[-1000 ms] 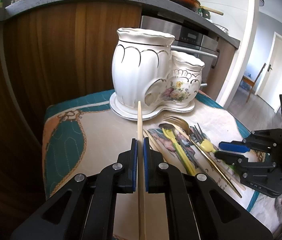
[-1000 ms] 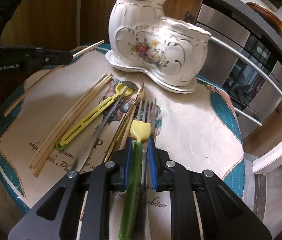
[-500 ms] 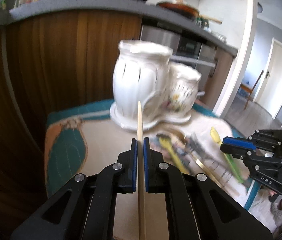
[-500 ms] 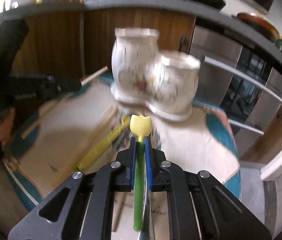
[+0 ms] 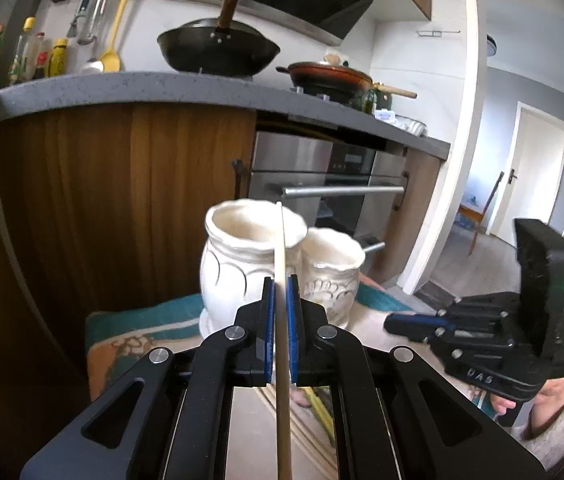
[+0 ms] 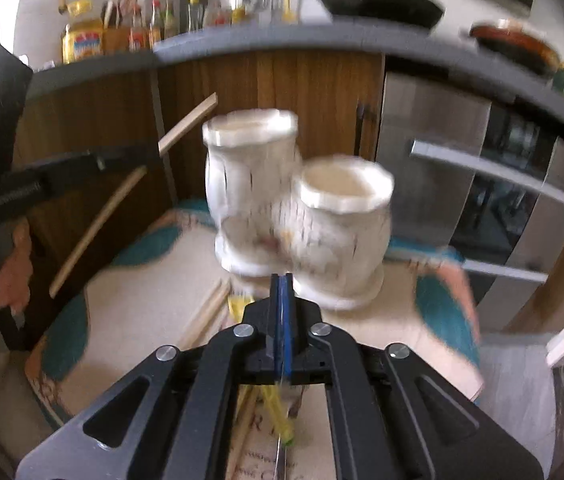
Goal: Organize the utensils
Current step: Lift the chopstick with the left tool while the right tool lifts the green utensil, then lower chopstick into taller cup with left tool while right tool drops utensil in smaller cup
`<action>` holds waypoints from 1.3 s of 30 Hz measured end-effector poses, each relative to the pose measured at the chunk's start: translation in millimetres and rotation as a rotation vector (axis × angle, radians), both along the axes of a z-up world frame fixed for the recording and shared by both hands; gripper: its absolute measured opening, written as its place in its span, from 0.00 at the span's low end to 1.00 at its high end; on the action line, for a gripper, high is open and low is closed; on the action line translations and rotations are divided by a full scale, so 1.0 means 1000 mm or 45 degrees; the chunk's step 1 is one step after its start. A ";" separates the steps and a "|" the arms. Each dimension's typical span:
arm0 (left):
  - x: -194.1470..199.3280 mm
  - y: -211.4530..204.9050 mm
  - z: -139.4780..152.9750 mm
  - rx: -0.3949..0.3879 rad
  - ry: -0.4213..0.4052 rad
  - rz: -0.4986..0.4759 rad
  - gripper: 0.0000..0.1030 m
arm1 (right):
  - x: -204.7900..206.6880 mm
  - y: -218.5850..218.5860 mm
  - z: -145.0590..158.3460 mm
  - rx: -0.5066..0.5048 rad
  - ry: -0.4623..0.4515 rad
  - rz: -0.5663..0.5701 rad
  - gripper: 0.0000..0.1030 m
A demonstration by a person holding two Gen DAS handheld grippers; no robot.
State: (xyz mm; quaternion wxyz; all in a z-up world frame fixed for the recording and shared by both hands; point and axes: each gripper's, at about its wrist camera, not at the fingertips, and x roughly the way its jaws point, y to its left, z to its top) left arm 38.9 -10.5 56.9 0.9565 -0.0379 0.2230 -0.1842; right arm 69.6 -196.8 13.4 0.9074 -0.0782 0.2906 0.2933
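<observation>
My left gripper [image 5: 280, 292] is shut on a wooden chopstick [image 5: 281, 320] and holds it raised, its tip level with the rim of the tall white ceramic holder [image 5: 242, 264]. The shorter holder [image 5: 331, 276] joins it on the right. My right gripper [image 6: 282, 284] is shut, raised in front of the short holder [image 6: 341, 216]; a thin metal shaft and a bit of green and yellow handle [image 6: 278, 420] show below its pads, and this view is blurred. Chopsticks [image 6: 206, 312] and a yellow utensil lie on the cloth-covered table [image 6: 142, 300].
A dark grey counter [image 5: 122, 88] with a black wok and a red pan runs behind the table, over wood cabinets and a steel oven [image 5: 321, 176]. Bottles stand at the counter's left. An open doorway is at the right.
Both grippers have risen well above the table and now look at the holders' rims. The yellow tulip end no longer sticks out past the right pads. The left chopstick stays gripped.
</observation>
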 end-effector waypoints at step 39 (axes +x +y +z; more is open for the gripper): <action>0.063 -0.005 0.081 -0.144 -0.361 0.117 0.06 | 0.078 -0.015 0.073 0.642 -0.255 -0.108 0.08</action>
